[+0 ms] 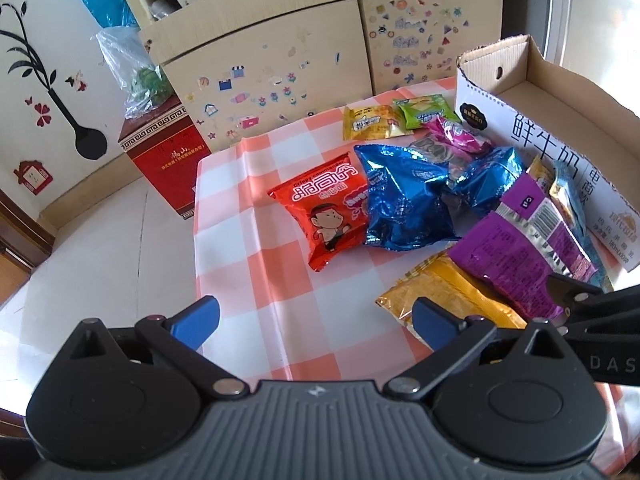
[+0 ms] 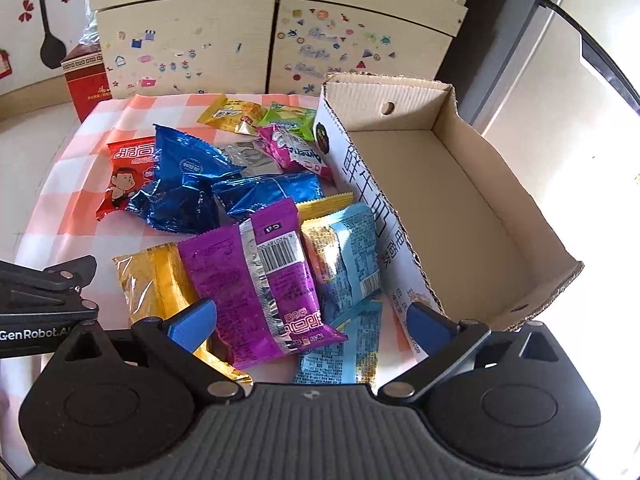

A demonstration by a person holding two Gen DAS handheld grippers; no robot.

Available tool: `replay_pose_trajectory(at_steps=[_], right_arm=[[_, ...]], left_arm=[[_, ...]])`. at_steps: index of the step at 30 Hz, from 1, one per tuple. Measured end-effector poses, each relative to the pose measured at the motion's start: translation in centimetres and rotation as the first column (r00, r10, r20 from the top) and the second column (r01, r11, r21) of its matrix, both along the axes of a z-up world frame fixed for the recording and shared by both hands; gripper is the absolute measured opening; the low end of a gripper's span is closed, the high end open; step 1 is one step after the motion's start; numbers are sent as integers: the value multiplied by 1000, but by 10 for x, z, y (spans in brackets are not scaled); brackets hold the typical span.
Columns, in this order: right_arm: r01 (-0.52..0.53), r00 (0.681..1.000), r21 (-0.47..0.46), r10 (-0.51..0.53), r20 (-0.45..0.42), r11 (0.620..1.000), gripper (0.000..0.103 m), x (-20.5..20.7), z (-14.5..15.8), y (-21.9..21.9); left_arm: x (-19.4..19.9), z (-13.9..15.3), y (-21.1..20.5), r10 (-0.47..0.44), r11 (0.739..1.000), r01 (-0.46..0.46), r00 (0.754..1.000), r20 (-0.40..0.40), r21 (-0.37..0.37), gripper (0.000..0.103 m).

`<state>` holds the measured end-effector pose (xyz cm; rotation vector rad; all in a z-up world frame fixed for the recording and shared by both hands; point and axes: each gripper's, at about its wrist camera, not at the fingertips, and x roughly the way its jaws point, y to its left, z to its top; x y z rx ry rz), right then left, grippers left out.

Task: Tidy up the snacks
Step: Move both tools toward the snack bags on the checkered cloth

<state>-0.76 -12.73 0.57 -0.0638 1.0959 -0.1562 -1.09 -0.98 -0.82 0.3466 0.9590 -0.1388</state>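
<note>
Several snack packets lie on an orange-checked tablecloth [image 1: 240, 216]: a red packet [image 1: 326, 216], a blue foil packet [image 1: 404, 200], a purple packet [image 1: 520, 256] [image 2: 256, 276], a gold packet [image 1: 444, 296] [image 2: 156, 284], and a light blue one [image 2: 348, 256]. An open cardboard box [image 2: 452, 200] [image 1: 560, 92] stands to the right, with nothing inside it. My left gripper [image 1: 316, 320] is open and empty above the table's near edge. My right gripper [image 2: 316, 324] is open and empty above the purple packet.
Small yellow [image 1: 372, 122] and green [image 1: 426, 110] packets lie at the table's far edge. A red carton [image 1: 168, 160] with a plastic bag stands on the floor at left. A stickered cabinet [image 1: 300, 52] is behind the table. A window is at right.
</note>
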Motion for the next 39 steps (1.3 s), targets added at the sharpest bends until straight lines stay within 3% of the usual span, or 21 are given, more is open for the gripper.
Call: replay_pose_trajectory(at_steps=[39], right_arm=[[-48, 999, 16, 48, 10, 999, 103, 3, -6, 7]], left_arm=[[-2, -5, 4, 7, 1000, -7, 1000, -3, 4, 100]])
